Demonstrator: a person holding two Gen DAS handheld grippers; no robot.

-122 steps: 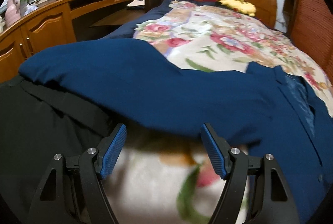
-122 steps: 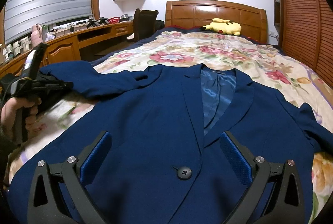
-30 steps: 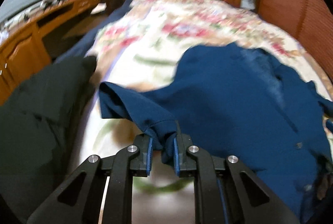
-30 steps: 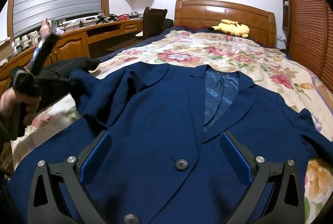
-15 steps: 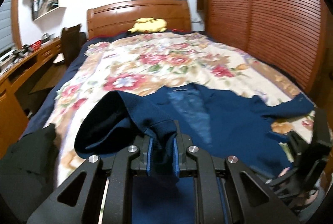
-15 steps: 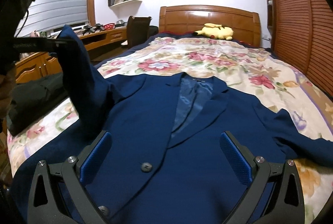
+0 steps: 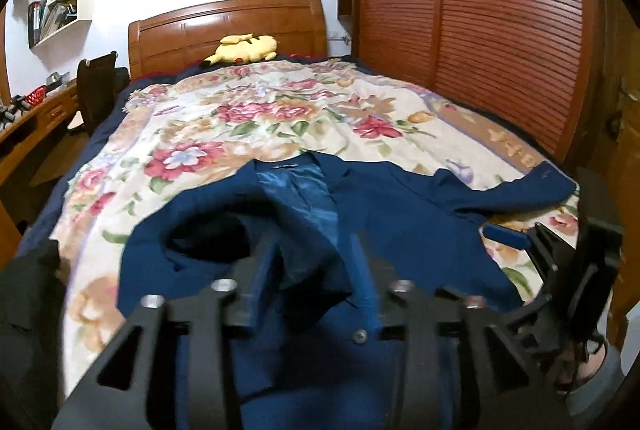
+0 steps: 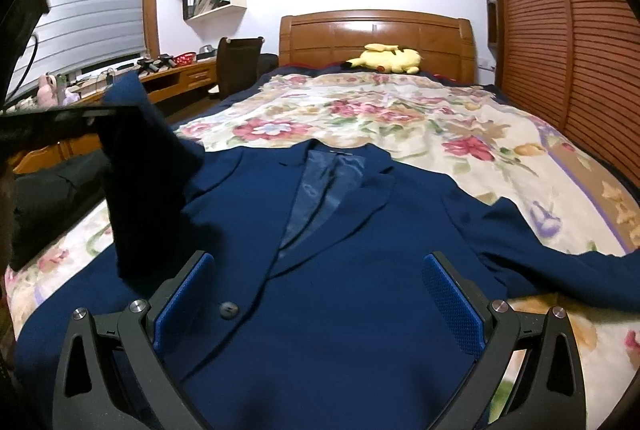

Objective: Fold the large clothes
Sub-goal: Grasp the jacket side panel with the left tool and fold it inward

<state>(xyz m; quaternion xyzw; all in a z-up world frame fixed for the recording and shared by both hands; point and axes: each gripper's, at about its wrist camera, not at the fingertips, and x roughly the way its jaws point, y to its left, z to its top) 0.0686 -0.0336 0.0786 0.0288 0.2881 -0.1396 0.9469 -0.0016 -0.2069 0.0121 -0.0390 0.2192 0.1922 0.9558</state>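
A navy blue suit jacket (image 8: 340, 270) lies face up on the flowered bedspread (image 8: 380, 118), collar toward the headboard. Its left sleeve (image 8: 140, 166) is lifted and hangs over the jacket's left front. In the left wrist view my left gripper (image 7: 312, 282) is blurred, its jaws parted, with the sleeve's cuff (image 7: 296, 250) drooping between and in front of them. My right gripper (image 8: 320, 294) is open and empty, low over the jacket's buttoned front. The right sleeve (image 8: 560, 250) lies spread out to the right.
A black garment (image 8: 48, 198) lies at the bed's left edge. A yellow plush toy (image 8: 384, 58) sits by the wooden headboard (image 8: 376, 34). A slatted wooden wardrobe (image 8: 580, 30) runs along the right. A desk (image 8: 120, 86) and a chair (image 8: 238, 66) stand on the left.
My left gripper has carried the left sleeve up and across over the jacket's front. Its jaws, shut on the cuff half a second ago, now stand parted. The right gripper stays open over the jacket.
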